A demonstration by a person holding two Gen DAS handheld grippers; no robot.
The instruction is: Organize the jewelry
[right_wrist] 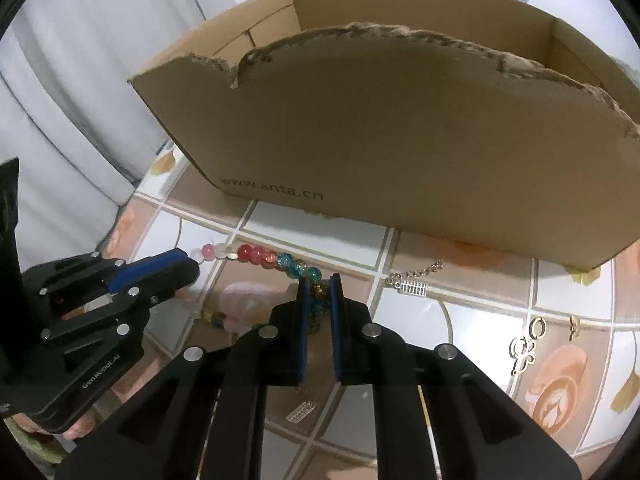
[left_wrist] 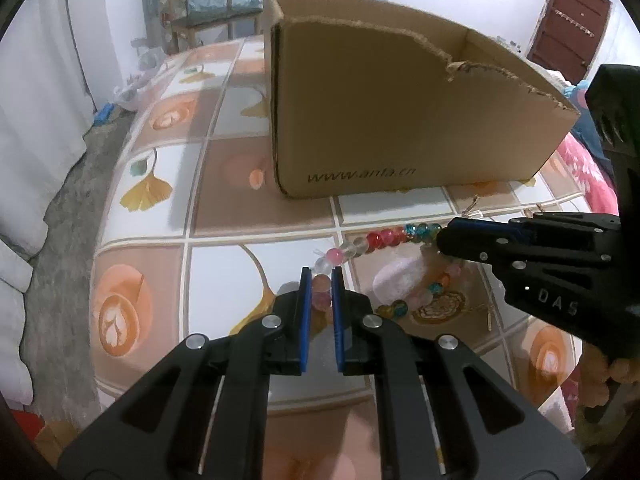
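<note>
- A string of round glass-like beads, pink, clear, red and teal, lay on the tiled-pattern tabletop just in front of the torn brown cardboard box, its upper run pulled nearly straight between the two tools.
- The left gripper was clamped on the pink-and-clear end of the strand; the right gripper had its blue pads pressed together on the teal and amber beads at the other end.
- Judging by looks, the strand would be light and limp, sagging wherever unsupported; the smooth beads could slip or roll between pads, and hard tugging might snap the cord, so pinching across a bead at each end seemed sensible.
- Counted: one bead strand, one box, two grippers.
- Other pieces nearby: one gold chain with a small comb-like clasp, one gold scroll-shaped ornament, one small gold hook.
</note>
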